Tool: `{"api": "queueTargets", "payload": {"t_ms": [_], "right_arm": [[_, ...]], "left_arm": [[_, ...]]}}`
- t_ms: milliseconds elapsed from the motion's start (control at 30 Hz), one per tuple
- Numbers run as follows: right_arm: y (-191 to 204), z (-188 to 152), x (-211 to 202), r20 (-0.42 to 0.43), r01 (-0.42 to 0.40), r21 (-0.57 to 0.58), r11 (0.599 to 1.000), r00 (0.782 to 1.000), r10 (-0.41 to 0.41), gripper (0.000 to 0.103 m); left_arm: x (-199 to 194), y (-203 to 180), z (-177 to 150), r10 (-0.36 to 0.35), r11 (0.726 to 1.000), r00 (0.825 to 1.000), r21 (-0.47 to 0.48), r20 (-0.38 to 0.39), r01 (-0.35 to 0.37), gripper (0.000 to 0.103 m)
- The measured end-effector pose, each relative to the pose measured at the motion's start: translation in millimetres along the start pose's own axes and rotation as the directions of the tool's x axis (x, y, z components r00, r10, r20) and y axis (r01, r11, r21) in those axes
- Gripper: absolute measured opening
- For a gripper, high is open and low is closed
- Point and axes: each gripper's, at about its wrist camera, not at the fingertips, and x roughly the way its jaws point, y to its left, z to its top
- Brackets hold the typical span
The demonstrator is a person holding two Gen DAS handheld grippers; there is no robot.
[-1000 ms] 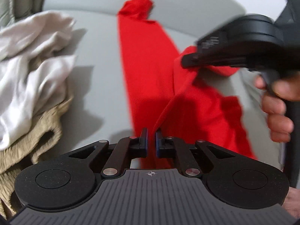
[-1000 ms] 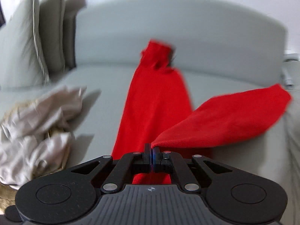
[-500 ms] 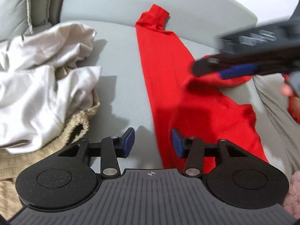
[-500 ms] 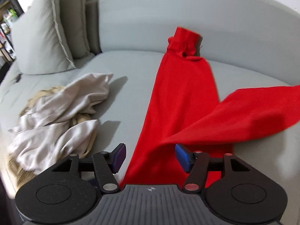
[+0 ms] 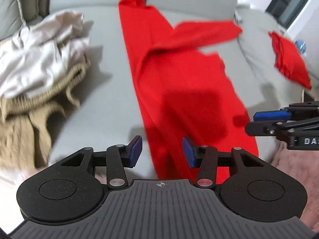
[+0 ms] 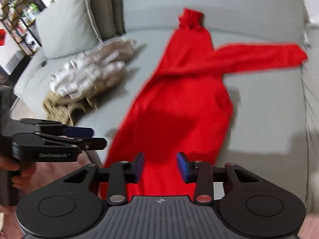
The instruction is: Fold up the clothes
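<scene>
A red long-sleeved garment point(image 5: 179, 83) lies flat on the grey sofa seat point(image 5: 111, 91), collar toward the backrest, one sleeve point(image 6: 259, 56) stretched out to the right. My left gripper point(image 5: 162, 151) hovers over the near hem, its jaws apart and closing, with no cloth pinched between them. My right gripper point(image 6: 160, 166) hangs over the same hem, also apart and closing on nothing. Each shows in the other's view: the right gripper point(image 5: 251, 122) at the right edge, the left gripper point(image 6: 99, 137) at the left, held by a hand point(image 6: 16, 171).
A crumpled pile of white and beige clothes point(image 5: 39, 59) lies left of the red garment. Another red piece point(image 5: 289, 59) rests on the sofa's right side. Grey cushions point(image 6: 67, 20) lean at the back left, with a shelf point(image 6: 18, 20) beyond them.
Both grippers were shut on the red cloth a second ago. They have let go, opened and drawn back toward the near hem; the lifted sleeve now lies flat to the right.
</scene>
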Motion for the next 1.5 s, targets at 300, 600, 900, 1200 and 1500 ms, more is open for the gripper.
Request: {"api": "queueTargets", "payload": {"t_ms": [300, 600, 900, 1200, 1500], "right_arm": [[-8, -32, 0, 0.042, -0.021, 0.083, 0.996, 0.999, 0.018, 0.039], [-5, -40, 6, 0.051, -0.006, 0.034, 0.999, 0.999, 0.004, 0.041], [-5, -46, 22, -0.009, 0.036, 0.01, 0.999, 0.999, -0.036, 0.044], [-10, -51, -6, 0.056, 0.06, 0.047, 0.997, 0.996, -0.063, 0.05], [8, -40, 7, 0.12, 0.041, -0.076, 0.996, 0.992, -0.031, 0.019]], "left_arm": [[11, -10, -16, -0.031, 0.991, 0.999, -0.129, -0.029, 0.027, 0.028], [16, -1, -14, -0.036, 0.973, 0.998, -0.226, 0.046, 0.046, 0.001], [33, 14, -16, 0.091, 0.958, 0.991, -0.263, -0.102, -0.115, 0.024], [-22, -9, -36, 0.266, 0.945, 0.955, -0.23, 0.134, -0.231, 0.017], [8, -36, -26, 0.091, 0.995, 0.993, -0.04, 0.079, -0.088, 0.012]]}}
